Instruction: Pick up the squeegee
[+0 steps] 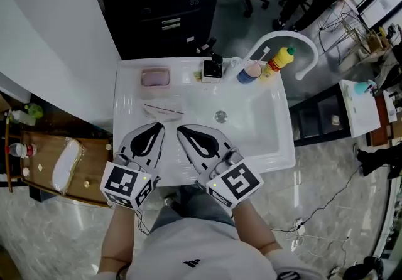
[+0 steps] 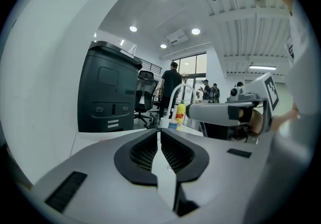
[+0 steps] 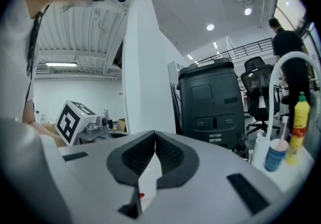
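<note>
The squeegee [image 1: 162, 110], a slim pale bar with a thin handle, lies flat in the left part of the white sink [image 1: 270, 140]. Just in front of it my left gripper [image 1: 161, 125] hovers over the sink's near edge, jaws shut and empty. Beside it my right gripper [image 1: 179, 128] is also shut with nothing in it, its tip nearly meeting the left one. In the left gripper view the left gripper [image 2: 159, 130] has its pads closed together, and the squeegee is hidden below the jaws. The right gripper view shows the right gripper [image 3: 154, 134] closed the same way.
Along the sink's back rim sit a pink soap block [image 1: 155, 77], a black holder [image 1: 212, 69], a cup with a toothbrush [image 1: 250, 72], a yellow bottle [image 1: 278, 62] and an arched white faucet [image 1: 306, 53]. A wooden tray [image 1: 88, 178] stands left; a dark cabinet [image 1: 166, 9] stands behind.
</note>
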A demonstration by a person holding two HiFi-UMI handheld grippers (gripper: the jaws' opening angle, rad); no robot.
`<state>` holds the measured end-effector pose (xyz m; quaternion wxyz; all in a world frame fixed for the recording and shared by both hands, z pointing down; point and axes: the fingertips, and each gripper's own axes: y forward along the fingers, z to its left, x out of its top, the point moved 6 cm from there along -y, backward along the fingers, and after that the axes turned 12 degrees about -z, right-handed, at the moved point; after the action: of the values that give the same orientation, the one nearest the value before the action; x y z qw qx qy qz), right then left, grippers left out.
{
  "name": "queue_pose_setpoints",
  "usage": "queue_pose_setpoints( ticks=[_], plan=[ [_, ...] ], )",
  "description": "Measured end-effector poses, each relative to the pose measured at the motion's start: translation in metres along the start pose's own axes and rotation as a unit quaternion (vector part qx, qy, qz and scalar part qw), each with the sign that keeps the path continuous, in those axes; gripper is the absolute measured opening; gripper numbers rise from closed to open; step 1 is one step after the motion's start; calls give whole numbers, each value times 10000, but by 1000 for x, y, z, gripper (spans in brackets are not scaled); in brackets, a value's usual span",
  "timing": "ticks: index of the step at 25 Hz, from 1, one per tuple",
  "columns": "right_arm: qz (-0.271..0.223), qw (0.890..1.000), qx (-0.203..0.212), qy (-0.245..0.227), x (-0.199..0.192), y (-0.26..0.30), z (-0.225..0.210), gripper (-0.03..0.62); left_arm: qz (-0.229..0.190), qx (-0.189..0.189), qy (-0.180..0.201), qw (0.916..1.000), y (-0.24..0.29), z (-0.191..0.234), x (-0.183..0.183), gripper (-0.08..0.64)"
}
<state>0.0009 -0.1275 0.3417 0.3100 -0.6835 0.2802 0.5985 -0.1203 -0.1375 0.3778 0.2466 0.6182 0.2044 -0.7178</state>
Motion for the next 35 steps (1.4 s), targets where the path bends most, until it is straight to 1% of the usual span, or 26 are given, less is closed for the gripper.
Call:
queue_pose_setpoints(
  ticks=[3, 6, 12, 16, 23, 30, 35],
  plan=[
    [79, 9999, -13, 71, -8, 2, -5, 11, 138, 59, 9, 9999, 6, 7, -12, 25],
    [173, 9997, -24, 145, -15, 3, -10, 11, 309, 88, -86, 9994, 11, 13, -24, 51],
    [286, 9993, -53, 232, -25, 8, -20, 11, 620, 188, -225, 9976, 19, 26, -50, 64],
    [352, 9990, -62, 277, -31, 13, -24, 11, 823, 322, -200, 9959, 23, 34, -67, 67],
    [467, 9982, -49, 367, -38, 19, -28, 11, 1294, 526, -276, 9898, 26, 49, -97, 86],
    [533, 9977, -57, 416, -45, 22, -33, 11, 1700, 511, -220, 9839, 28, 50, -127, 115],
    [570, 9974, -63, 435, -49, 21, -32, 11, 1966, 630, -101, 9784, 26, 51, -146, 121]
  ],
)
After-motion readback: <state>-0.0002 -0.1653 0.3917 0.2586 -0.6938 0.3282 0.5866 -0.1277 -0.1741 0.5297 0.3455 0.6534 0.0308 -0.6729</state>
